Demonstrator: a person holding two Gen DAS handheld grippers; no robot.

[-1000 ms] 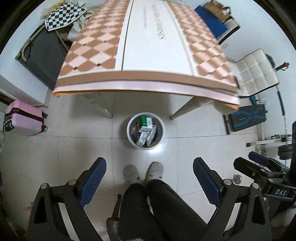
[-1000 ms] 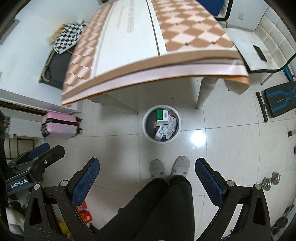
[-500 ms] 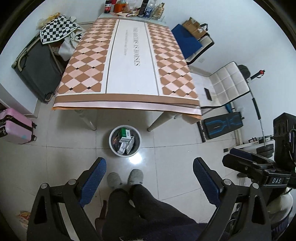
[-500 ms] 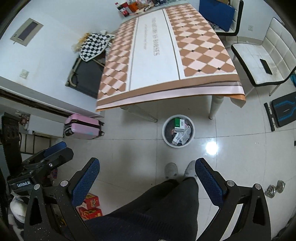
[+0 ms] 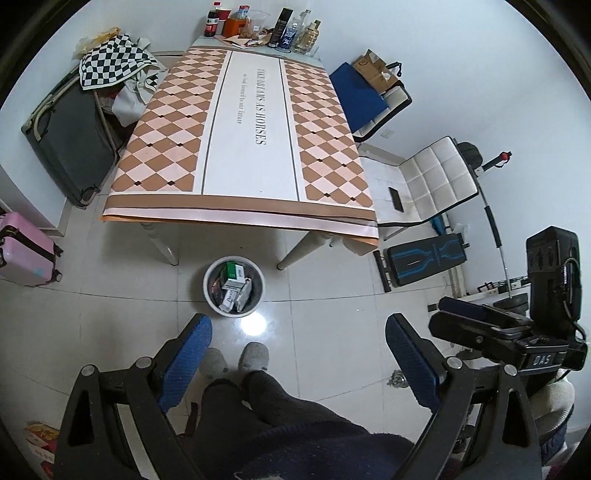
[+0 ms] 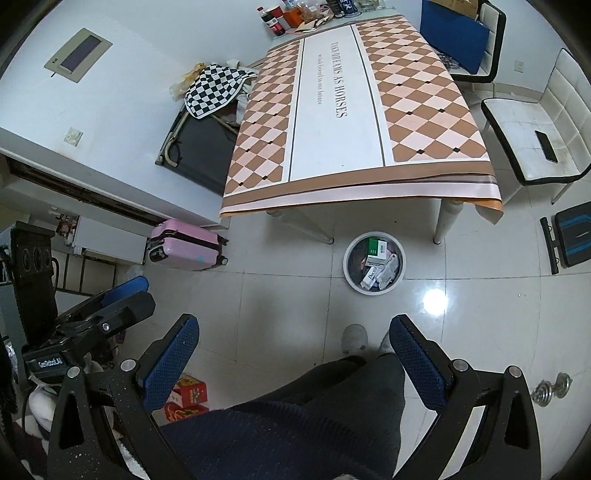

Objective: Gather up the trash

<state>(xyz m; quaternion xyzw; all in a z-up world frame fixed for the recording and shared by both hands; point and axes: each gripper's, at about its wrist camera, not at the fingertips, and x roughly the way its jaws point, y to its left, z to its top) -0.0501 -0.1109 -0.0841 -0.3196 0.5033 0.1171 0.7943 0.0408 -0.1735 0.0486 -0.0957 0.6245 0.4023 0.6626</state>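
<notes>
A round white trash bin [image 5: 255,275] stands on the tiled floor just in front of the table and holds several small cartons and wrappers [image 5: 233,288]. It also shows in the right wrist view [image 6: 349,275] with the cartons [image 6: 376,263] inside. My left gripper [image 5: 297,332] is open and empty, held high above the floor over the person's legs and slippers. My right gripper [image 6: 293,338] is open and empty, also high above the floor. Each gripper appears at the edge of the other's view.
A table [image 5: 243,122] with a checkered cloth has bottles and clutter [image 5: 258,27] at its far end. White chairs [image 5: 436,177] stand right. A pink suitcase [image 5: 22,251] and dark case [image 5: 66,140] stand left. Red boxes [image 6: 186,400] lie on the floor.
Both grippers have risen and pulled back from the bin, so the bin looks smaller and the whole table top with its far end has come into view. Both stay open and empty.
</notes>
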